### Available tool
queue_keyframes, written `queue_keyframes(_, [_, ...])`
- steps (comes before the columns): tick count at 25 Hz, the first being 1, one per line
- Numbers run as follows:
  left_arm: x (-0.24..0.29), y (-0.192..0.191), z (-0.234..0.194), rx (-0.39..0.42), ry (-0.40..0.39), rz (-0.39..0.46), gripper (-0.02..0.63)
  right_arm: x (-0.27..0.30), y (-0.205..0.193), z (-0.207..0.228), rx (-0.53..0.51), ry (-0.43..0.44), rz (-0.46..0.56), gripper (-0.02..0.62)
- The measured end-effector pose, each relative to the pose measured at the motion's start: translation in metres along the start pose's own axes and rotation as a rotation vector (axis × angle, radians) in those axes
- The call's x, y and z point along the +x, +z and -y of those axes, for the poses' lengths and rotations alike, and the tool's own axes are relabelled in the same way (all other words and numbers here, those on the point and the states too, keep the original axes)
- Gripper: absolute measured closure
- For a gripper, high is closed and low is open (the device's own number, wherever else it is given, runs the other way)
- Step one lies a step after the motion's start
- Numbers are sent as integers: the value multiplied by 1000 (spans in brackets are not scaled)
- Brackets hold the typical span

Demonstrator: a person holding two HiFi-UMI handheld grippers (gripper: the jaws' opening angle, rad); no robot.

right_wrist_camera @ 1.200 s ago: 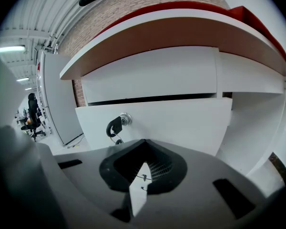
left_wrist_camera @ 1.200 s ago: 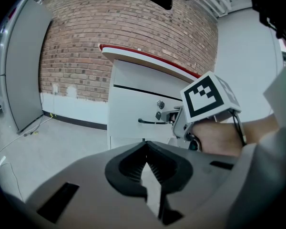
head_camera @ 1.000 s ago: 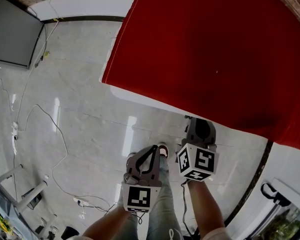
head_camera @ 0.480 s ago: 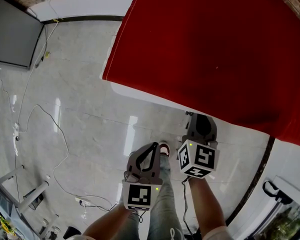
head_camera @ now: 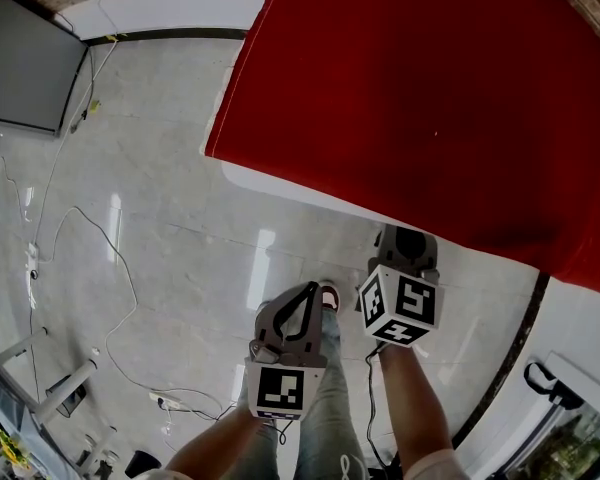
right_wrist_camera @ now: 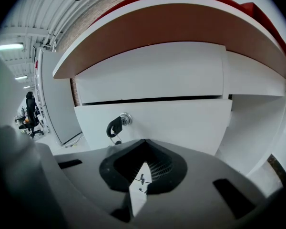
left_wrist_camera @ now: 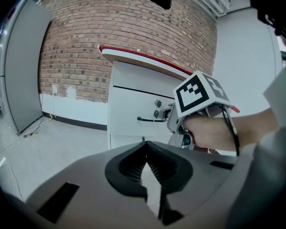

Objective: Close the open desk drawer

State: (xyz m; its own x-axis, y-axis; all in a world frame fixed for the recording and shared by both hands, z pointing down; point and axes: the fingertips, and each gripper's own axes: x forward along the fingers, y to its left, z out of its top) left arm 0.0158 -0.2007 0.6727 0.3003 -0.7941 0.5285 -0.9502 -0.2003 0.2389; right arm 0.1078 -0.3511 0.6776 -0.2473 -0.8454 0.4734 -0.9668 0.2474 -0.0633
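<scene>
The desk has a red top and white drawer fronts. In the right gripper view a drawer front with a lock and key fills the middle, standing slightly forward of the front above it. My right gripper is shut and empty, close in front of this drawer. In the head view its tips are hidden under the desk's white edge. My left gripper is shut and empty, held back over the floor. In the left gripper view the left gripper points at the desk, and a dark drawer handle shows beside the right gripper's marker cube.
A grey panel leans at the far left. Cables trail over the glossy floor. A metal stand sits at the lower left. A brick wall rises behind the desk. The person's legs and a shoe are below the grippers.
The right gripper has edged a little forward toward the desk front. The left gripper has hardly moved.
</scene>
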Motion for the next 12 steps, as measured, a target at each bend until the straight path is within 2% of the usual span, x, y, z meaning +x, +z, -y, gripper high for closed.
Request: queue_keyframes(12, [2, 5, -7, 9, 3, 1, 597, 8, 6, 2, 19, -35, 2, 597])
